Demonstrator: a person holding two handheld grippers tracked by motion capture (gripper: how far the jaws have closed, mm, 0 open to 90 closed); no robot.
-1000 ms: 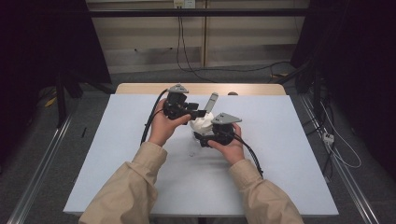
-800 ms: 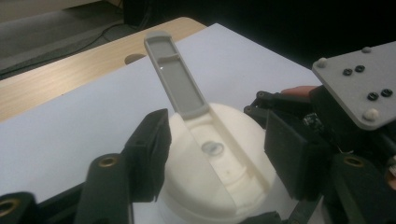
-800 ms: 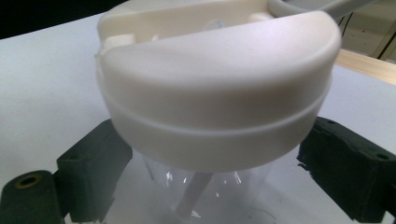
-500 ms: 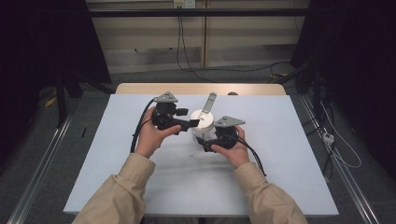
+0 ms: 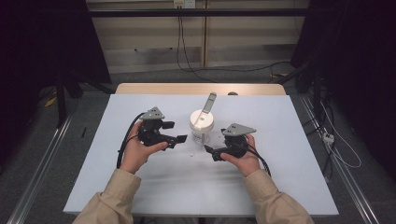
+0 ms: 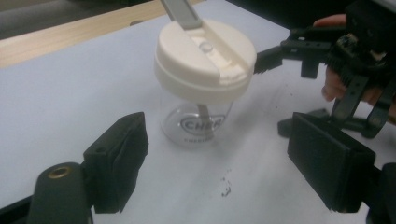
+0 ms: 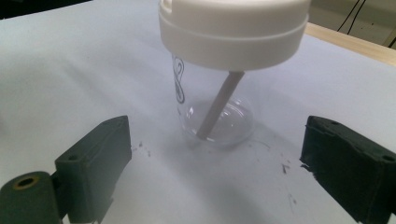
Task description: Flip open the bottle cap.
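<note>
Both hands have pulled back off the cup (image 5: pixel 201 132) since a second ago: left gripper (image 5: pixel 178 138) and right gripper (image 5: pixel 210 150) have just been opening and now sit released with nothing between the jaws. So I reckon it's placed, standing mid-table with lid (image 6: pixel 205 58) and straw (image 5: pixel 208 102) in; the print reads something like "CHE", too blurry to say

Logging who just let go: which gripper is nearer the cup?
Right, narrowly. The right gripper sits just below-right of the cup; the left gripper stands slightly farther off at its left. Both open, neither touching.
</note>
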